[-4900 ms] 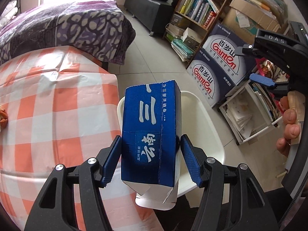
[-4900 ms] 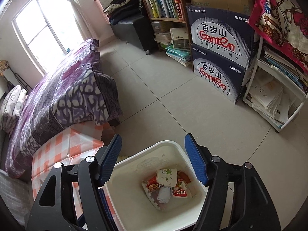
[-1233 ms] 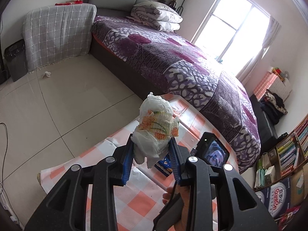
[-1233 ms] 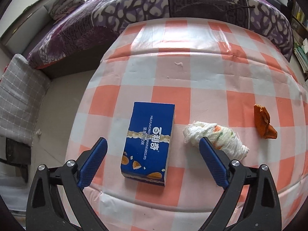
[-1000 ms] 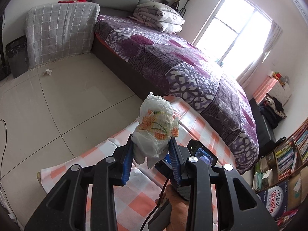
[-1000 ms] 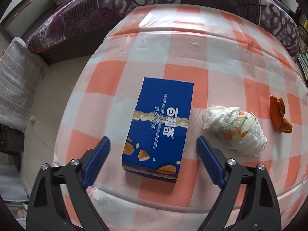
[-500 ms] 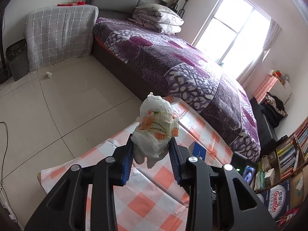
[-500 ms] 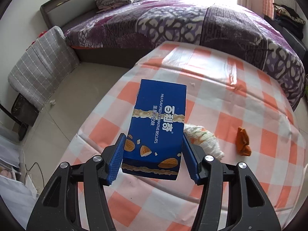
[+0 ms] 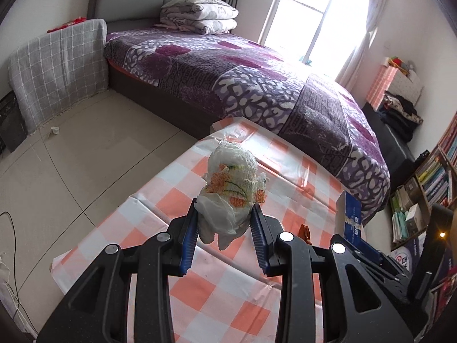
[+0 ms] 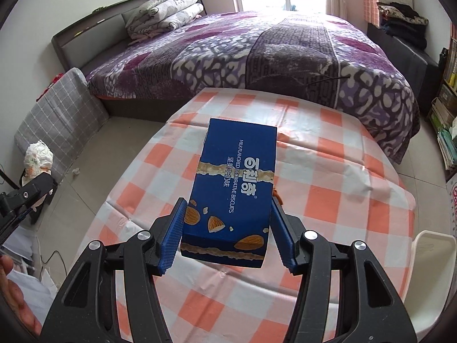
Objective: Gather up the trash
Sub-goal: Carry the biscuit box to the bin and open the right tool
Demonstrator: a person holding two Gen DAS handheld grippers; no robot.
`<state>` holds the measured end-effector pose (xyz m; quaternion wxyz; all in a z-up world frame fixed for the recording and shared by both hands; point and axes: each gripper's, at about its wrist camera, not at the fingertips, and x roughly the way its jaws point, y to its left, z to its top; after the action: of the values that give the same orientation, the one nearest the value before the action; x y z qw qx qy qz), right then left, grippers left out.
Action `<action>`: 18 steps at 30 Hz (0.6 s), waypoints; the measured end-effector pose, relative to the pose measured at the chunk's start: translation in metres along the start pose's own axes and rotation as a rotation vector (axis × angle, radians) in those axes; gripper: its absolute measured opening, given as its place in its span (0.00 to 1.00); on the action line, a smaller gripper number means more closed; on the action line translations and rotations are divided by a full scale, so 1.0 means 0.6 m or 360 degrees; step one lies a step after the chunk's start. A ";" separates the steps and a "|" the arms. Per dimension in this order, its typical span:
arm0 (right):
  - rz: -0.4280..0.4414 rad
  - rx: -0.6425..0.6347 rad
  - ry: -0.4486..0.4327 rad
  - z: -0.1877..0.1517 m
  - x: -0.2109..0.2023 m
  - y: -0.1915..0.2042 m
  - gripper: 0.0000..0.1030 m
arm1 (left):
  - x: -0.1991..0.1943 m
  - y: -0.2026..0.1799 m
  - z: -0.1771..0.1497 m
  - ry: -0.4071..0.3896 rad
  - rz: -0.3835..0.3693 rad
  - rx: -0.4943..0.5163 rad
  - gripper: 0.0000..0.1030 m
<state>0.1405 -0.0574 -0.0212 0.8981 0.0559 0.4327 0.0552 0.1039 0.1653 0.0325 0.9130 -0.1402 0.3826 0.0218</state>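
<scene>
White crumpled stuff with orange print, a balled-up wrapper wad, is pinched in the left gripper, jaws closed snug on its lower half and holding it up over the near left part of the table with the orange-and-white checked cloth. A small orange scrap lies on the cloth towards the right edge, mostly hidden behind the finger. Further right, the right gripper has its jaws clamped on the sides of a blue biscuit box, lifted clear of the cloth, roughly over the table's middle. The white trash bin sits just off the table's near right corner.
</scene>
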 end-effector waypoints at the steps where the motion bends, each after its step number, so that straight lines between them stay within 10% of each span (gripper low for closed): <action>1: -0.0006 0.0006 -0.0001 -0.004 -0.005 -0.012 0.53 | 0.004 -0.012 -0.006 0.0009 -0.0004 0.0025 0.34; 18: -0.0174 0.0257 -0.0065 -0.057 -0.053 -0.226 0.53 | 0.072 -0.193 -0.097 0.0117 -0.0126 0.0342 0.34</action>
<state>0.1010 -0.1944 -0.0382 0.9010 0.1057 0.4198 -0.0301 0.1110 0.0356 -0.0088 0.9082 -0.0574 0.4101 -0.0605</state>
